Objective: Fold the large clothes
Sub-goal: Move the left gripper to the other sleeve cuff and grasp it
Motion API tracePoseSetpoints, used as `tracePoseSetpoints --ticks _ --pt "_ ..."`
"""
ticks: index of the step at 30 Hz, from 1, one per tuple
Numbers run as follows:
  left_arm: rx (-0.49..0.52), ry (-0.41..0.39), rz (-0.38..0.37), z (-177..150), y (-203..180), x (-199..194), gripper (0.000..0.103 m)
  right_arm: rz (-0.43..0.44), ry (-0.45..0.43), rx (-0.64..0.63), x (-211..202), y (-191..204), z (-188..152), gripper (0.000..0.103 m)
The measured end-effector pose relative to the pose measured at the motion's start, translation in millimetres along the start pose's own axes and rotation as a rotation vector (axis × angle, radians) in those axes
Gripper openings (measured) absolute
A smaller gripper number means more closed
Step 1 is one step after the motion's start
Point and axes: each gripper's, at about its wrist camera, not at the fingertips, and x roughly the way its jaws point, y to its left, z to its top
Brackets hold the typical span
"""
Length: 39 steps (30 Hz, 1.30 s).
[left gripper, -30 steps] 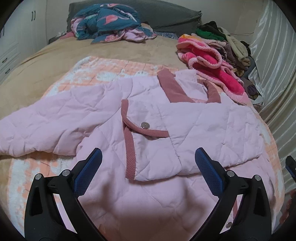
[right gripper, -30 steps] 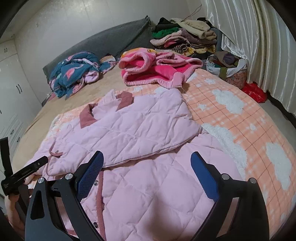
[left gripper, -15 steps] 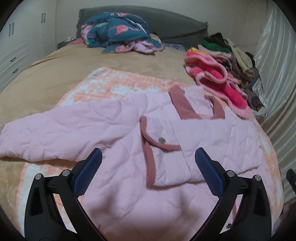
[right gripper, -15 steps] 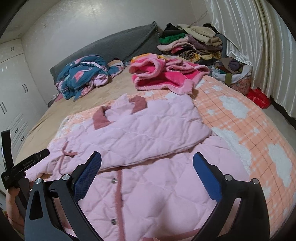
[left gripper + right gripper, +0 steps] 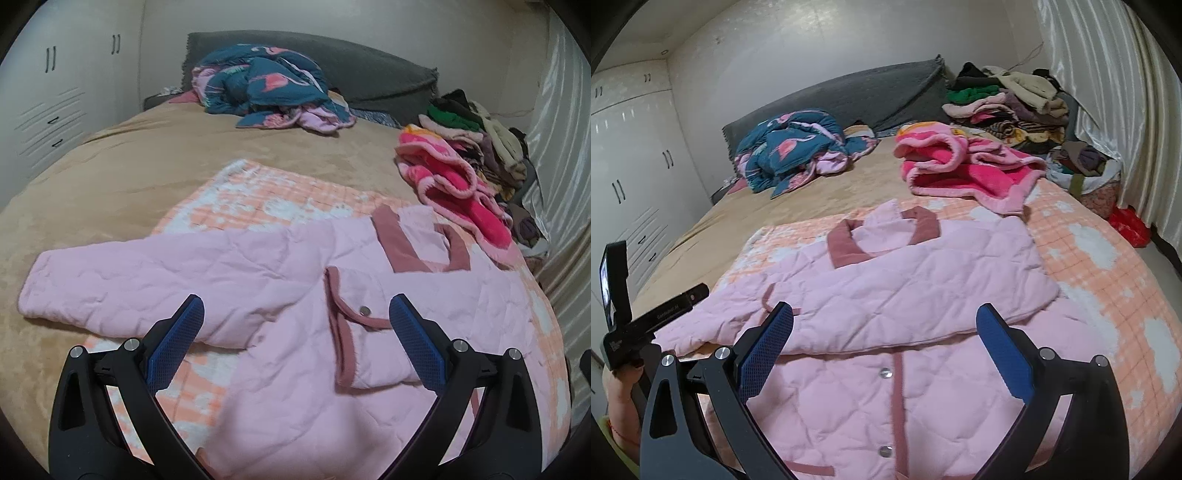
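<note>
Pulling back, both grippers, left gripper (image 5: 295, 345) and right gripper (image 5: 884, 350), hang released and empty; the jacket (image 5: 295, 295) lies ahead of the fingers, one sleeve (image 5: 871, 295) now folded across, the other sleeve (image 5: 140, 280) next.

pink quilted jacket (image 5: 871, 387) hem cut off below, folded-under sleeve hidden

Pink quilted jacket (image 5: 886, 295), dusty-rose trim; blanket (image 5: 1089, 258) seemingly orange-checked.
</note>
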Motion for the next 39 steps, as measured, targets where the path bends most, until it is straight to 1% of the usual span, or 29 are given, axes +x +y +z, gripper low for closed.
tracePoseSetpoints --ticks 3,5,10,15,19,23,30,39 --pt "-0.016 -0.02 0.016 4 9 -6 0.094 0.012 0.007 -0.021 5 14 0 0.099" --pt "-0.04 -0.04 0.045 7 18 -9 0.094 0.023 0.013 -0.031 9 23 1 0.099" --pt "-0.104 -0.037 0.07 11 39 -8 0.094 0.057 0.024 -0.057 18 42 2 0.099" --pt "-0.155 -0.052 0.126 12 61 -9 0.094 0.079 0.033 -0.092 26 64 1 0.099" --pt "-0.204 -0.057 0.154 13 78 -9 0.094 0.095 0.047 -0.107 32 78 0 0.099" --pt "-0.228 -0.05 0.186 13 90 -7 0.094 0.098 0.05 -0.141 38 94 1 0.099" --pt "-0.312 -0.028 0.212 11 119 -4 0.094 0.122 0.073 -0.193 51 124 -3 0.099" --pt "-0.467 0.014 0.281 -1 169 8 0.094 0.146 0.119 -0.27 78 159 -10 0.099"
